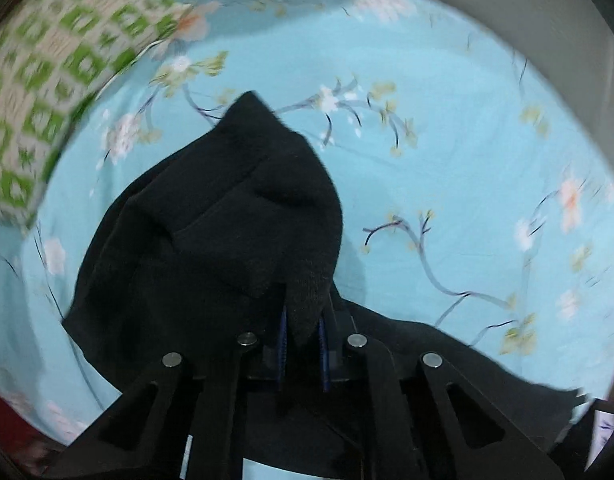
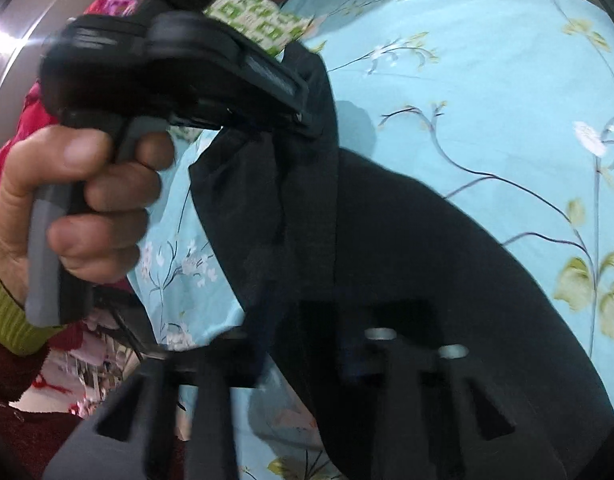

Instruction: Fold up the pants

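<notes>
pants (image 1: 211, 240) hang pinched in the left gripper (image 1: 303, 344) jaws. right gripper (image 2: 307, 356) jaws grip them too. lift both evenly, keeping the edge taut.

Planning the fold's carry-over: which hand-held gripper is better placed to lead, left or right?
Probably the left hand-held gripper: its fingers visibly pinch an edge of the black pants above the floral bedsheet. The right hand-held gripper is blurred, its grip unclear.
</notes>
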`<state>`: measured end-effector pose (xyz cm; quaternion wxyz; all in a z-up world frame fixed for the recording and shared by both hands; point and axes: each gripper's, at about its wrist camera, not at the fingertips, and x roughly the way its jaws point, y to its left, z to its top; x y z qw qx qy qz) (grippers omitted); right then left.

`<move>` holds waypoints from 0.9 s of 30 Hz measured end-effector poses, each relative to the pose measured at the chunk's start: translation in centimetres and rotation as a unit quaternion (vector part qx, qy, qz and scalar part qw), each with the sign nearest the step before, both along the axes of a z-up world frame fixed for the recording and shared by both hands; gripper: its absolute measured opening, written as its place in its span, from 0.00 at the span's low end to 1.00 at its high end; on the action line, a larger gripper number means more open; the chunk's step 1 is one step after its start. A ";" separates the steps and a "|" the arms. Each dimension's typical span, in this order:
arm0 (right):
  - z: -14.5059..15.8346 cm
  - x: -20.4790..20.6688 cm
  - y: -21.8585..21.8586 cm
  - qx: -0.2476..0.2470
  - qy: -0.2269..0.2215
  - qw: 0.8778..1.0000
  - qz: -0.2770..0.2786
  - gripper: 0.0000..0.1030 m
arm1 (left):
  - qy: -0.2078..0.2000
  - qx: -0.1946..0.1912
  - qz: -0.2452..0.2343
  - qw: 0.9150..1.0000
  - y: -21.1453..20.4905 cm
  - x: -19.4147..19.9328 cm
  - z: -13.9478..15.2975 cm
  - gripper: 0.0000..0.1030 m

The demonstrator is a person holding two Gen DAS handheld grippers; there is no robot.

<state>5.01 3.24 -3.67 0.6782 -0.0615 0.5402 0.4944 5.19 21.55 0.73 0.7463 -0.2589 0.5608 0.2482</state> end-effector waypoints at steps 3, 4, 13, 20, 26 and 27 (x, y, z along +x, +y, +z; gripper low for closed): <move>1.2 -0.9 0.4 0.012 -0.023 0.999 0.022 0.06 | -0.053 -0.022 0.023 0.998 1.5 -3.3 1.2 0.09; 1.5 -1.1 0.4 0.015 -0.028 0.999 0.027 0.06 | -0.067 -0.026 0.027 0.997 1.6 -4.3 1.6 0.09; 2.8 -4.0 1.0 0.006 -0.056 0.996 0.070 0.06 | -0.136 -0.051 0.074 0.987 2.6 -12.8 1.5 0.05; 1.0 -4.9 2.4 -0.036 -0.053 0.994 0.085 0.06 | -0.138 -0.075 0.097 0.983 2.8 -16.4 -1.5 0.05; -0.7 -5.1 3.7 -0.068 -0.043 0.993 0.083 0.10 | -0.140 -0.085 0.102 0.981 3.4 -16.8 -3.7 0.06; -0.8 -5.1 3.9 -0.072 -0.042 0.993 0.083 0.10 | -0.139 -0.086 0.105 0.981 3.7 -16.9 -4.0 0.06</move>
